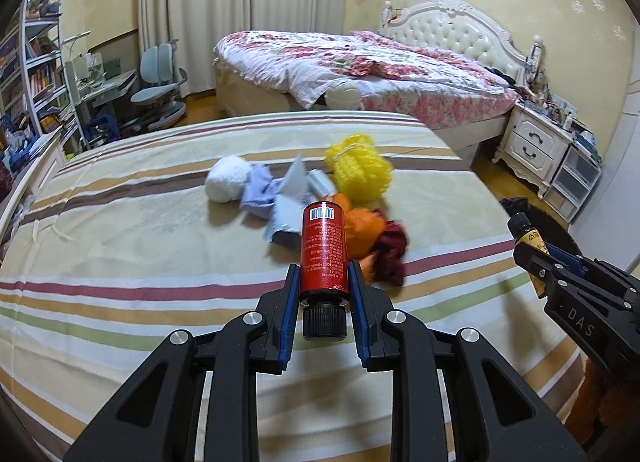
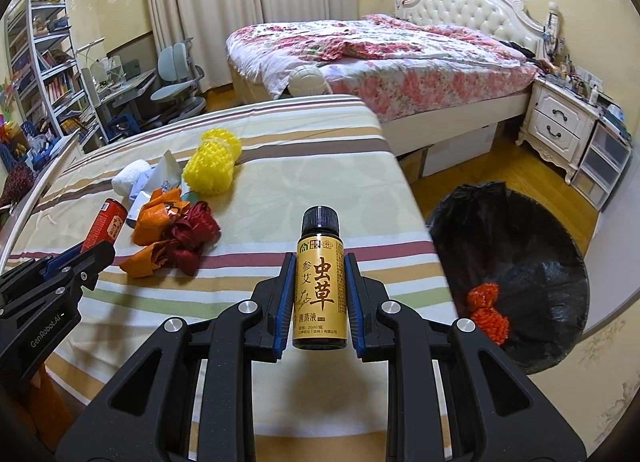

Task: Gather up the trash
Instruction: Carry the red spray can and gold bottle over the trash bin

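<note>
My left gripper is shut on a red bottle, its black cap pointing back at the camera, held above the striped bedspread. It also shows in the right wrist view. My right gripper is shut on a small yellow-labelled bottle with a black cap, held over the bed's right edge. That bottle also shows in the left wrist view. A trash pile lies on the bed: yellow foam net, orange wrappers, dark red ribbon, white ball, paper scraps.
A black-lined trash bin stands on the floor right of the bed, with an orange net inside. Beyond are a floral bed, white nightstand, desk chair and bookshelf.
</note>
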Demonstrator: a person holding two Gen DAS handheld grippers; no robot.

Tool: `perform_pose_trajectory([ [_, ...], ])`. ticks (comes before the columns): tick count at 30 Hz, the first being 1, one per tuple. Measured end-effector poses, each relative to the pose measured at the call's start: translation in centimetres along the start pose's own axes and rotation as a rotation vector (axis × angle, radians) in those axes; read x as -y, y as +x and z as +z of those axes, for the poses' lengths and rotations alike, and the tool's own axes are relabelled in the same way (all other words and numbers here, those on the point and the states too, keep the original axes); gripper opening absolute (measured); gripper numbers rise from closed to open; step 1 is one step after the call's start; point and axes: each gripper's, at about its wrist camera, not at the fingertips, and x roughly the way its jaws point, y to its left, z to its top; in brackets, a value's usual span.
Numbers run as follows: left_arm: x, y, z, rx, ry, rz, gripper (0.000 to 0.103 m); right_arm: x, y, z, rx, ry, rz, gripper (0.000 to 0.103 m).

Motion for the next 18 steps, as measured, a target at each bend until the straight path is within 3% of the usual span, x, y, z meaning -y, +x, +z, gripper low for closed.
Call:
perform_pose_trajectory([
  [18, 12.6, 1.3, 3.0, 0.064, 0.171, -0.181, 0.025, 9.9, -2.9, 0.8, 0.088, 0.133, -0.192, 0.023],
])
